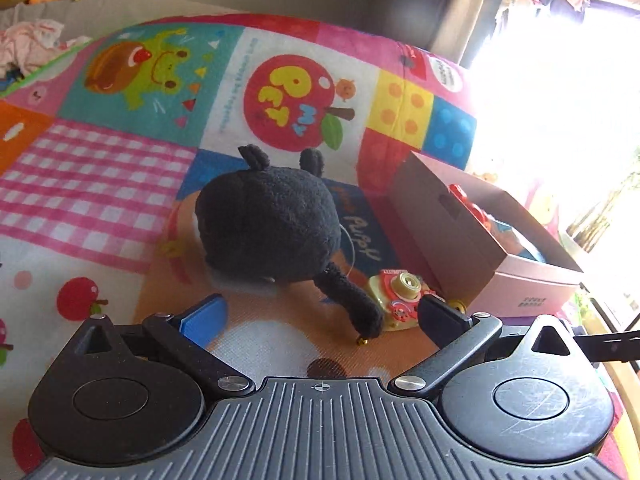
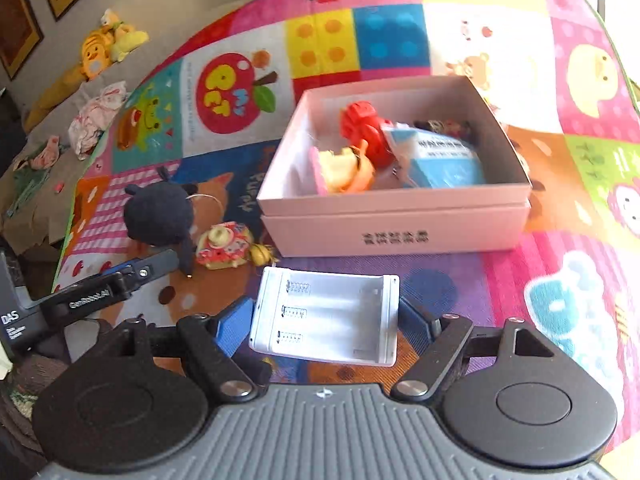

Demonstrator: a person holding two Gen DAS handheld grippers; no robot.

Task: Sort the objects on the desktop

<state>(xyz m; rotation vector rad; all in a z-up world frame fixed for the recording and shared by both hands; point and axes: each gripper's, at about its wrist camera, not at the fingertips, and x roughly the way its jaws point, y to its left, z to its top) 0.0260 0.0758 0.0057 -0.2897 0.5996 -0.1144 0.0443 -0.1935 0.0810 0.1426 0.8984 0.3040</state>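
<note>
**Battery holder heading for the box**

While the right gripper (image 2: 326, 320) is pinching a white battery holder (image 2: 326, 316) by its two short ends between blue fingers (image 2: 234, 326), it is hanging above the colourful surface (image 2: 520, 280), just short of the pink box (image 2: 400, 228). Being stiff, light, smooth plastic, it is probably asking for a firm, level squeeze. Further left, the left gripper (image 1: 320, 320) is hovering, fingers spread, behind the soft black plush (image 1: 268, 220) and toy camera (image 1: 400, 296).
</note>
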